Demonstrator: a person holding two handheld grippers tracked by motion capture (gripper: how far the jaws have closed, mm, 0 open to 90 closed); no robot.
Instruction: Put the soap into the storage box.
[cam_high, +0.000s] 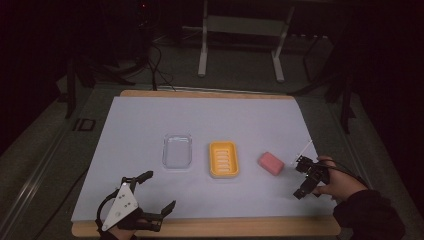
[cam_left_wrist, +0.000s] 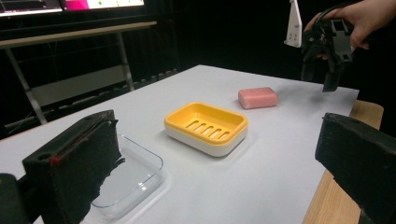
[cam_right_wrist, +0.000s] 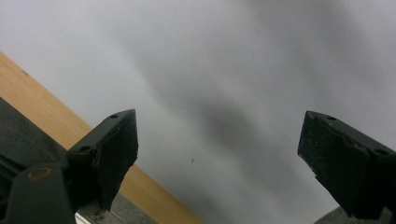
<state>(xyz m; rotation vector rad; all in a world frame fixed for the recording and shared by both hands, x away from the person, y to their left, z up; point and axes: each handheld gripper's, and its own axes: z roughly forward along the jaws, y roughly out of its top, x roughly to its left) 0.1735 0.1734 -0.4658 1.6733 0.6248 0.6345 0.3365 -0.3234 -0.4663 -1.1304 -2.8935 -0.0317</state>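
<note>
Nothing is moved yet: your left gripper (cam_high: 159, 192) and right gripper (cam_high: 303, 177) gape empty (soap (cam_high: 270, 163) beside the dish (cam_high: 223, 159)).

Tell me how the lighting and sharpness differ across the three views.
High view: dim, room beyond the table near black, pink soap and yellow soap dish soft but readable. Left gripper view: brighter and sharp on the dish, its own jaws blurred. Right gripper view: smeared grey sheet, dark shadow between the open jaws.
</note>
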